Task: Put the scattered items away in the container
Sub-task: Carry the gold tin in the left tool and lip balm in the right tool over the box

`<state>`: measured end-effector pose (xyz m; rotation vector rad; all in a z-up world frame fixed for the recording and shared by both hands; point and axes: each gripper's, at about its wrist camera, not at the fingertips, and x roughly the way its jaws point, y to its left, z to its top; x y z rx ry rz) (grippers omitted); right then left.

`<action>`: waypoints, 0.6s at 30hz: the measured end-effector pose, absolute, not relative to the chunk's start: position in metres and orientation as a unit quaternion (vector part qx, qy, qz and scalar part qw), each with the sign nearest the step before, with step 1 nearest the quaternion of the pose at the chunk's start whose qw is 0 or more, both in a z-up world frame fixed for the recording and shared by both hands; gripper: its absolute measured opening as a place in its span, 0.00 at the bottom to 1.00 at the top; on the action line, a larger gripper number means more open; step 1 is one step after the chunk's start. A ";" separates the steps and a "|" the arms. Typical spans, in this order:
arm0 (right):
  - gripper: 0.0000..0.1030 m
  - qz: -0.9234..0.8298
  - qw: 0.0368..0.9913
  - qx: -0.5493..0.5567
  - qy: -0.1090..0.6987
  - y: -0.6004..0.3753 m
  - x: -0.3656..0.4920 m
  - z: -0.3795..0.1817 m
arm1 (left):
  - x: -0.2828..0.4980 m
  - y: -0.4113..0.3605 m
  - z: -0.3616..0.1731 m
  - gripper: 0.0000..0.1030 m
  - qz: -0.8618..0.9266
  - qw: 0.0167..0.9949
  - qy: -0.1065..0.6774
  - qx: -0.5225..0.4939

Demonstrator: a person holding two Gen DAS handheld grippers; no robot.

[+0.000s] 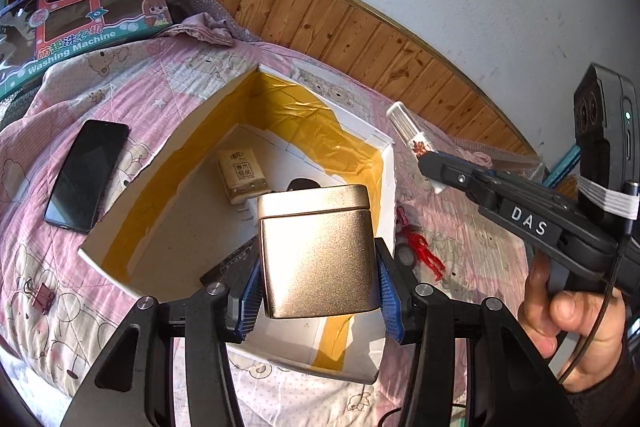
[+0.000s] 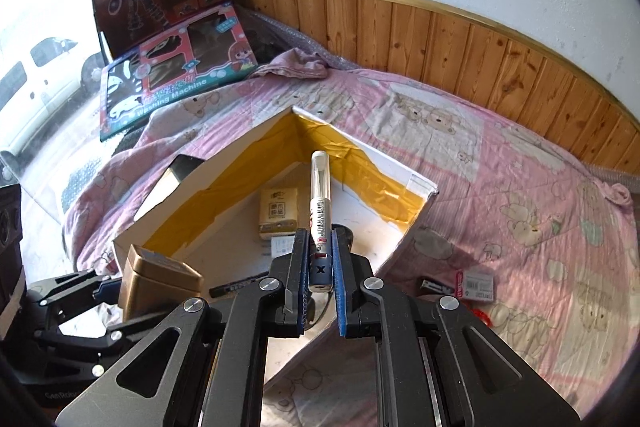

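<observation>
A white cardboard box [image 1: 172,143] lined with yellow tape lies open on the pink bedspread. My left gripper [image 1: 318,267] is shut on a gold tin [image 1: 316,251], held upright over the box's near part. My right gripper [image 2: 320,267] is shut on a white marker pen [image 2: 320,203] that points forward over the box [image 2: 216,173]. In the left wrist view the pen [image 1: 412,139] sits beyond the box's right wall. Inside the box lie a tissue pack [image 1: 242,177] and a black marker [image 2: 236,285]. The tin [image 2: 156,279] also shows at the lower left of the right wrist view.
A black phone [image 1: 86,175] and a red binder clip [image 1: 40,297] lie left of the box. A red tangle [image 1: 426,253], a small card pack [image 2: 478,285] and a nail clipper [image 2: 436,285] lie to its right. Toy boxes [image 1: 92,11] stand at the back left; wood panelling [image 2: 440,39] runs behind.
</observation>
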<state>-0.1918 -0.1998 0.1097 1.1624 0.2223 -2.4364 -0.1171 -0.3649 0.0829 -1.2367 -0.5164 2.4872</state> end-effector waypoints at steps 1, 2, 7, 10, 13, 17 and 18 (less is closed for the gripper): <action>0.11 -0.877 0.216 0.422 0.084 -0.201 -0.197 0.108 | -0.118 -0.360 0.081 0.49 0.867 0.162 -0.176 -0.437; 0.11 -0.874 0.218 0.425 0.088 -0.202 -0.202 0.105 | -0.120 -0.355 0.079 0.49 0.864 0.168 -0.171 -0.442; 0.11 -0.857 0.236 0.446 0.107 -0.211 -0.227 0.092 | -0.128 -0.339 0.067 0.49 0.853 0.182 -0.142 -0.468; 0.11 -0.844 0.249 0.459 0.124 -0.219 -0.241 0.084 | -0.135 -0.335 0.063 0.49 0.850 0.190 -0.122 -0.477; 0.11 -0.832 0.259 0.469 0.143 -0.227 -0.254 0.075 | -0.143 -0.336 0.060 0.49 0.845 0.197 -0.104 -0.486; 0.11 -0.814 0.272 0.488 0.160 -0.235 -0.270 0.061 | -0.154 -0.339 0.055 0.49 0.833 0.214 -0.085 -0.503; 0.11 -0.808 0.276 0.494 0.166 -0.238 -0.274 0.057 | -0.157 -0.339 0.054 0.49 0.831 0.217 -0.078 -0.505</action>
